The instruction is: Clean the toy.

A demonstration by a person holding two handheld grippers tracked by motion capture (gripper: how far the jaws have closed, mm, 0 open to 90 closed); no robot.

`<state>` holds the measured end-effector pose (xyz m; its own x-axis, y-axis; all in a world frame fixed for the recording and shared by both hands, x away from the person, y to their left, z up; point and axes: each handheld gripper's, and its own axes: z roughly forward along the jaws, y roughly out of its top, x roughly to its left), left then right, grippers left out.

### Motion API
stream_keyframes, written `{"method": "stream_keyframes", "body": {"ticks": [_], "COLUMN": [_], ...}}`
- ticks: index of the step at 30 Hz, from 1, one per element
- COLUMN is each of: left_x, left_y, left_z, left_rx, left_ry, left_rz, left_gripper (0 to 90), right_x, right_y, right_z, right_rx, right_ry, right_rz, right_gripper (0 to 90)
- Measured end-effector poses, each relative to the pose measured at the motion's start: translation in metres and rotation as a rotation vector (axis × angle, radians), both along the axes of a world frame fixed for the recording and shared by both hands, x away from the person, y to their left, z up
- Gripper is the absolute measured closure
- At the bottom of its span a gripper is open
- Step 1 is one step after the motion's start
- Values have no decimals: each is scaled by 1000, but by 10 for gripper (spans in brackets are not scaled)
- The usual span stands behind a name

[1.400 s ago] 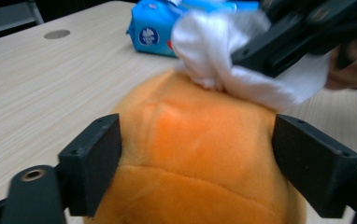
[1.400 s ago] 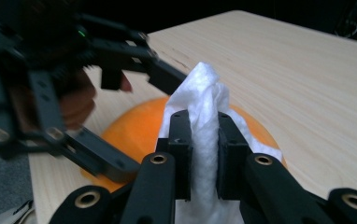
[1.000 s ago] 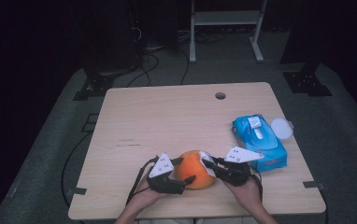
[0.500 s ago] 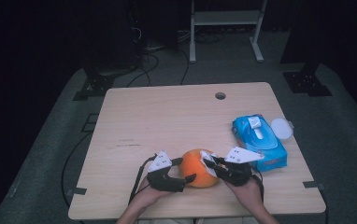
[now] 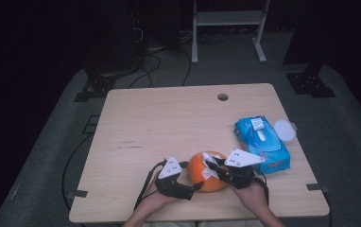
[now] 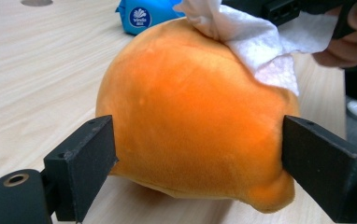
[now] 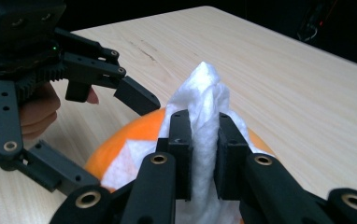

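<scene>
Near table's front edge, orange plush ball [image 5: 207,171] sits between your hands. Your right gripper [image 7: 203,154] clamps white tissue [image 7: 204,107], pressing it on ball's top. Your left gripper [image 6: 200,154] jaws just opening, spread either side of ball, pads at its flanks. Blue wipes pack [image 5: 262,142] just beyond right hand.

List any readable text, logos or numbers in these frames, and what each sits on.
"Vinda": white lettering under a white shell-like logo on the blue tissue pack, left gripper view.
A smaller line below it: too blurred to read.
Print on the tissue pack's near side, high view: too small to read.
</scene>
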<state>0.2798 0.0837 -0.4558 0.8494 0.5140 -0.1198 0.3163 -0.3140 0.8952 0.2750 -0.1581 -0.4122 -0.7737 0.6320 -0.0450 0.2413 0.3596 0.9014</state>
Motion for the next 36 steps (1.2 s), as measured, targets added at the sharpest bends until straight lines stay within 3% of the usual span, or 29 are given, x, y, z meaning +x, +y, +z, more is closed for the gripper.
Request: {"method": "stream_keyframes", "body": {"ticks": [3,6,8,10,13,16,18,20,22,25,30,33,36], "left_x": [-1,-5,-7,-7,-10,-10,-8,-7,-7,-8,-7,-6,-6], "left_y": [-3,-5,-6,-5,-8,-8,-6,-5,-5,-6,-4,-3,-2], "left_z": [-1,-2,-3,-3,-4,-4,0,3,3,-3,-3,1,6], "left_rx": [24,73,104,90,117,92,55,16,28,53,66,43,-17], "left_ry": [-8,-32,-42,-40,-68,-63,-65,-93,-99,-92,-77,-76,-119], "left_rz": [-20,-33,-35,-25,-28,-35,-32,-14,-10,-8,-15,-25,-14], "left_gripper": [140,173,191,215,221,208,165,134,122,157,198,178,132], "right_x": [-4,-10,-15,-14,-6,3,5,4,1,-4,1,3,-1], "right_y": [4,17,27,28,13,-6,-10,-7,-1,8,-5,-9,-3], "right_z": [0,-4,-8,-6,-1,-2,-3,-5,-7,-5,-5,-7,-7], "right_rx": [-8,13,-42,-52,-34,-6,2,3,24,-15,-12,11,36], "right_ry": [4,24,3,-8,-7,15,23,20,29,6,18,41,44], "right_rz": [15,101,120,110,32,-26,-34,-18,30,67,6,-8,36], "right_gripper": [784,783,783,785,785,785,785,785,783,783,785,784,783]}}
